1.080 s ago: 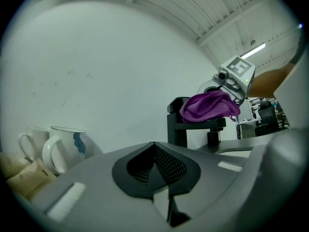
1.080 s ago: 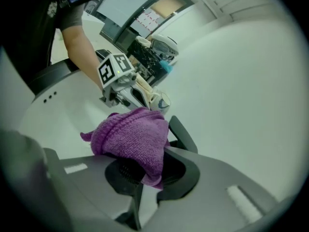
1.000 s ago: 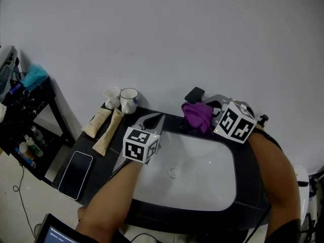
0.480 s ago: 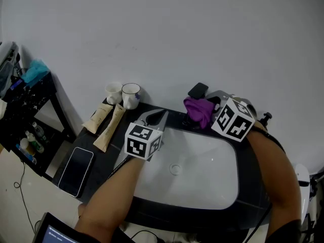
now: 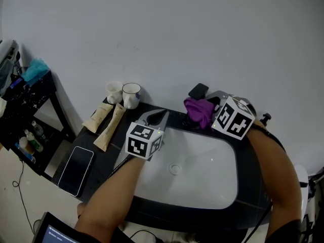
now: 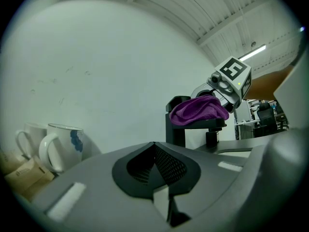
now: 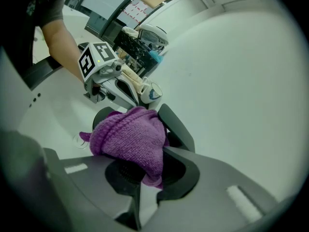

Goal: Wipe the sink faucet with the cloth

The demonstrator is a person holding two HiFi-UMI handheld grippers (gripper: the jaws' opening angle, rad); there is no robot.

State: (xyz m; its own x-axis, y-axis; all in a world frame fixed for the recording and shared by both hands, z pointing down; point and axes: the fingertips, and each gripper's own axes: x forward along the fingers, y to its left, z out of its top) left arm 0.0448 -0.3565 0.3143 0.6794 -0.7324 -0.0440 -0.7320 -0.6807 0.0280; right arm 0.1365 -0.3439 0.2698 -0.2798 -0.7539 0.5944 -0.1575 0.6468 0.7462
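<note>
Tightly, the right gripper (image 7: 144, 174) clamps the purple cloth (image 7: 129, 138), draped over the black faucet (image 6: 175, 125) at the sink's (image 5: 238, 184) back rim, with the wall (image 5: 167, 34) close behind. The left gripper (image 6: 155, 164), jaws together and empty, hovers by the left rim. The cloth hides most of the faucet.

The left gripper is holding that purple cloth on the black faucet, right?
No: the right gripper is holding the purple cloth on the black faucet; the right gripper view shows it between those jaws.
</note>
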